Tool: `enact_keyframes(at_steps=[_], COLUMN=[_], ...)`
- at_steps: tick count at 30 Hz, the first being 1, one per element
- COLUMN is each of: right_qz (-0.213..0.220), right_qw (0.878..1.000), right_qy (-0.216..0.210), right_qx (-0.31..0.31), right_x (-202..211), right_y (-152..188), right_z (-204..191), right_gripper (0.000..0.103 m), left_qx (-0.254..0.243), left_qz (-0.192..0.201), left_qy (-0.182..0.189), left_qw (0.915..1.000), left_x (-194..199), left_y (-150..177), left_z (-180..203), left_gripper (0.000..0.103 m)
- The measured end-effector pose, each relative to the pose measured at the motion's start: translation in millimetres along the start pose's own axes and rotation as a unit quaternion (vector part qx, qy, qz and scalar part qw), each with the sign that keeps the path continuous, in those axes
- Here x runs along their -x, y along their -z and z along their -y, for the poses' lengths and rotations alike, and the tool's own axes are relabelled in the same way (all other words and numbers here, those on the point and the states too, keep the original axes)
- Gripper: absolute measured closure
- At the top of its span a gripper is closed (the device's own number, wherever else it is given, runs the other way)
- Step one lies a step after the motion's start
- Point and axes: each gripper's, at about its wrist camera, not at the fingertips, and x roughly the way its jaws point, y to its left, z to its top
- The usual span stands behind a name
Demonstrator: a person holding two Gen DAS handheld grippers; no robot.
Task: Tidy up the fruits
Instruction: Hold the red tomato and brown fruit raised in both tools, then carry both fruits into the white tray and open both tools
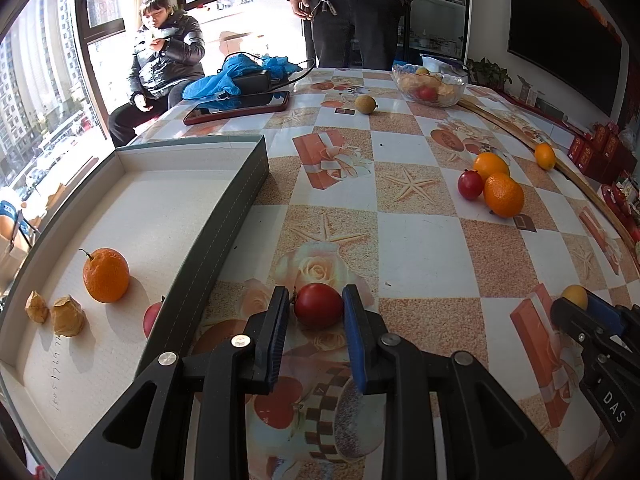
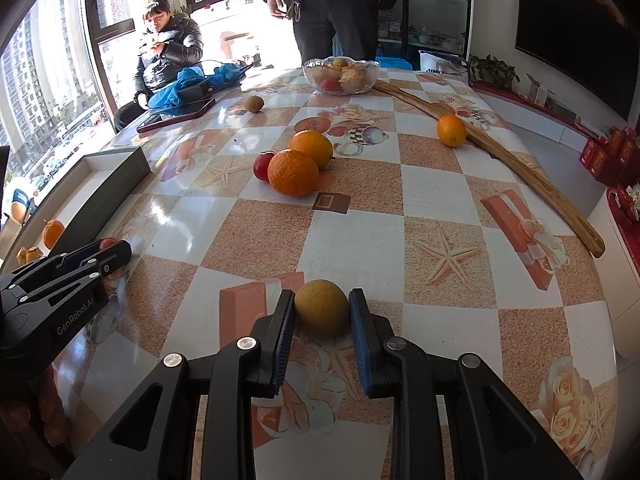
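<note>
My left gripper [image 1: 316, 296] is shut on a small red fruit [image 1: 319, 306], low over the patterned tablecloth and just right of a dark green box [image 1: 240, 200]. Inside the box lie an orange [image 1: 106, 276], another red fruit [image 1: 152, 318] and two brown husks [image 1: 68, 316]. My right gripper [image 2: 322, 298] is shut on a yellow-brown round fruit [image 2: 322, 308] near the table's front. Further back, two oranges [image 2: 293, 172] and a red fruit [image 2: 264, 165] sit together. A lone orange [image 2: 451, 130] and a brown fruit [image 2: 254, 103] lie beyond. In the right wrist view the left gripper [image 2: 114, 250] shows at the left edge.
A glass bowl [image 2: 372, 74] of fruit stands at the far edge. A long wooden stick [image 2: 500, 152] runs along the right side. A dark tablet [image 1: 240, 106] and blue cloth [image 1: 224, 80] lie at the back left. One person [image 1: 166, 56] sits by the window; another [image 1: 348, 12] stands behind the table.
</note>
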Motion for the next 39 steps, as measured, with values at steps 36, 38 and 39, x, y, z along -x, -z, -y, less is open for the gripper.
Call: enact_keyframes(at_steps=[36, 38, 39], right_qz=[-0.047, -0.044, -0.044], right_qw=[0.995, 0.995, 0.994], right_qy=[-0.083, -0.091, -0.095], right_qx=[-0.033, -0.018, -0.01], right_x=[26, 26, 25], right_y=[-49, -56, -60], right_z=[-26, -41, -49], right_gripper=[0.075, 0.075, 0.075], left_qx=[0.068, 0.08, 0.087], left_qz=[0.018, 0.017, 0.017], left_qy=[0.06, 0.048, 0.043], left_qw=[0.9957, 0.9955, 0.9952], left_x=[86, 86, 86], left_y=[-35, -38, -39], left_z=[-93, -110, -119], left_gripper=[0.075, 0.075, 0.075])
